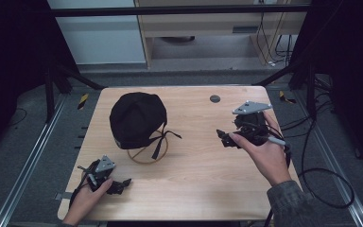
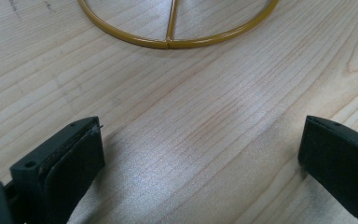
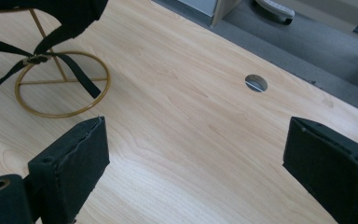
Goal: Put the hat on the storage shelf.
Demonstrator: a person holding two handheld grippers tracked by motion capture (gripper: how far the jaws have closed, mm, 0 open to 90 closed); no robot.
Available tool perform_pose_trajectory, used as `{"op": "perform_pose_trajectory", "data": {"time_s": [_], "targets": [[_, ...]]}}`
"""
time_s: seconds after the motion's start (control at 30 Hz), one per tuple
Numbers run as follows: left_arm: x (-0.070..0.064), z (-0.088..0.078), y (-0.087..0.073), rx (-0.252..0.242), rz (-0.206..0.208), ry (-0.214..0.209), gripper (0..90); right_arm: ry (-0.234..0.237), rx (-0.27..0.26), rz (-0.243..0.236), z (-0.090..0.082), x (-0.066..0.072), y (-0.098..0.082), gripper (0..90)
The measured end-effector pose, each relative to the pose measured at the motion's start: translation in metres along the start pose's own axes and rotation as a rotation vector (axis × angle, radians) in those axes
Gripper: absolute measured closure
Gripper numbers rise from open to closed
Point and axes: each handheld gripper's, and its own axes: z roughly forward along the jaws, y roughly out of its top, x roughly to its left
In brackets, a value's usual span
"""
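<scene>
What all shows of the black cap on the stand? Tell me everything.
The black cap looks like soft fabric with seamed panels, crown up, draped over a thin gold wire stand whose ring base rests on the wooden table. Black straps with a small buckle dangle from it over the ring. Neither gripper touches it.

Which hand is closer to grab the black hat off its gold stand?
Probably the left. The left gripper sits open just below the gold stand holding the black hat; the right gripper is open too, but farther off.
</scene>
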Motion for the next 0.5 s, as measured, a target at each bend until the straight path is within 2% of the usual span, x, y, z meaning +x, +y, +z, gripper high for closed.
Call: {"op": "perform_pose_trajectory", "data": {"time_s": [0.3, 0.5], "targets": [[0.0, 0.0, 0.0, 0.0, 0.0, 0.0, 0.0, 0.002, 0.023, 0.041, 0.01, -0.009, -0.032, 6.7], [0.0, 0.0, 0.0, 0.0, 0.0, 0.0, 0.0, 0.001, 0.06, 0.079, 0.023, -0.016, -0.06, 6.5]]}}
